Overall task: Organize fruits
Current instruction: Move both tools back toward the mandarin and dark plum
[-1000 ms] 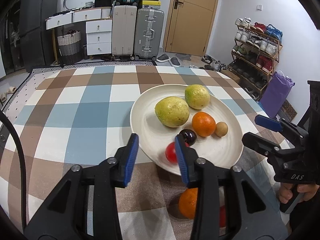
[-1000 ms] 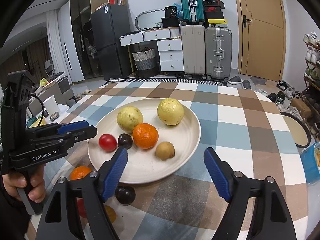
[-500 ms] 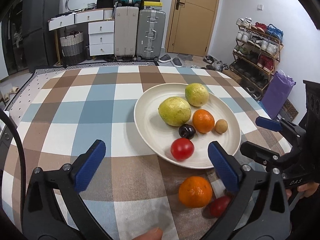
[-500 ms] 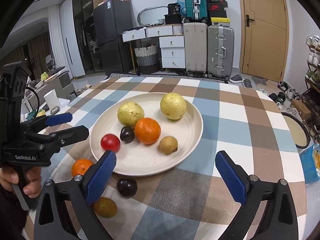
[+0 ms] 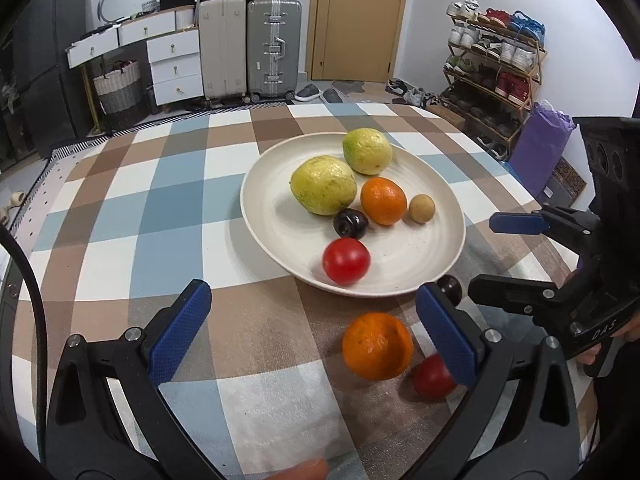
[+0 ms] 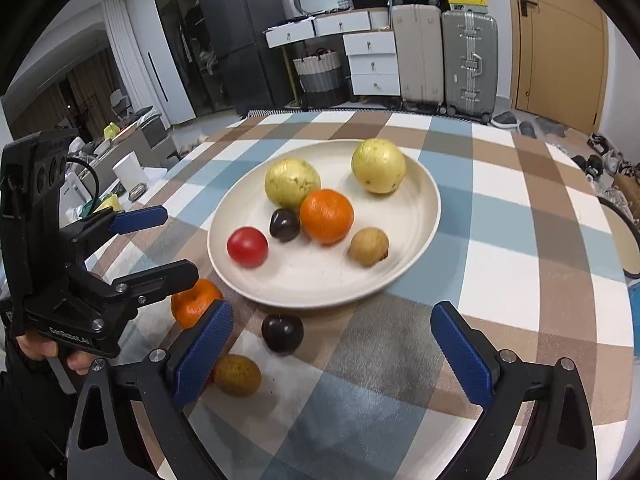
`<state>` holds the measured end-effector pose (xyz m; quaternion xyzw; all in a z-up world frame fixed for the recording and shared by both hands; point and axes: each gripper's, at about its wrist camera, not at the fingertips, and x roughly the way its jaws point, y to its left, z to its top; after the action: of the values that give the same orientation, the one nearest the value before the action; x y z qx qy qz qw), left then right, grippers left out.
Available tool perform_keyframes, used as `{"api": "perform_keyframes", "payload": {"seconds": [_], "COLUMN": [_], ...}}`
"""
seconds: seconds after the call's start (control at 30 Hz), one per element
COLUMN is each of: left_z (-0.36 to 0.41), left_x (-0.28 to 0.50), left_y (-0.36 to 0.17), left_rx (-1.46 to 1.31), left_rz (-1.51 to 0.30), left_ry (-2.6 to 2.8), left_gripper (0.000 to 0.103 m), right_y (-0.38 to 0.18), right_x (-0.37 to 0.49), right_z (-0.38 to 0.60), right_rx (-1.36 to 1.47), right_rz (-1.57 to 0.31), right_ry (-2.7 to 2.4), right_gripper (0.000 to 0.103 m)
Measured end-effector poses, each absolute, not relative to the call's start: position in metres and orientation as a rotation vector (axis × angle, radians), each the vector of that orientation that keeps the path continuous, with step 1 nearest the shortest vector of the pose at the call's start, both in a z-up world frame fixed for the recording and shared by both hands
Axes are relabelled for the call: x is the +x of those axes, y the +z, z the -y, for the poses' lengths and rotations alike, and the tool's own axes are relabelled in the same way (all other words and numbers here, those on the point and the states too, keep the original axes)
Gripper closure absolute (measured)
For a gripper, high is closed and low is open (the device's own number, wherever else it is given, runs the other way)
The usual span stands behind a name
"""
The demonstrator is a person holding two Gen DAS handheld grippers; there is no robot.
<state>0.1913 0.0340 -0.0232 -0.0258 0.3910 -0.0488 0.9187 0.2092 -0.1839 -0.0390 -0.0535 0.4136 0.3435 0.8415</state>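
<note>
Both of my hand-held grippers are spread wide with nothing in them. The left hand-held gripper (image 5: 312,328) has just been opening, and the red tomato (image 5: 346,260) that sits beyond it is on the cream plate (image 5: 276,224), next to a dark plum (image 5: 351,223). The right hand-held gripper (image 6: 332,354) has just been opening too. On the checkered tabletop (image 6: 520,240), near the plate's edge, lie an orange (image 5: 377,346), another plum (image 6: 282,333) and a brownish fruit (image 6: 237,375).
</note>
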Motion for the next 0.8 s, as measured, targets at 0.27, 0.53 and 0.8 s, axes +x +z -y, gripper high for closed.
{"api": "perform_keyframes", "payload": {"seconds": [0.27, 0.53, 0.8], "left_z": [-0.023, -0.018, -0.019], "left_x": [0.188, 0.19, 0.192], "left_y": [-0.024, -0.032, -0.038], "left_rx": [-0.013, -0.02, -0.04], "left_rz": [-0.841, -0.896, -0.925], "left_ry": [-0.156, -0.223, -0.251], "left_gripper": [0.001, 0.014, 0.033], "right_y": [-0.046, -0.048, -0.05], "right_x": [0.208, 0.206, 0.207], "right_z": [0.179, 0.176, 0.176], "right_rx": [-0.118, -0.106, -0.074], "right_rz": [-0.916, -0.947, -0.969], "right_ry": [0.768, 0.817, 0.836], "right_gripper": [0.014, 0.029, 0.049]}}
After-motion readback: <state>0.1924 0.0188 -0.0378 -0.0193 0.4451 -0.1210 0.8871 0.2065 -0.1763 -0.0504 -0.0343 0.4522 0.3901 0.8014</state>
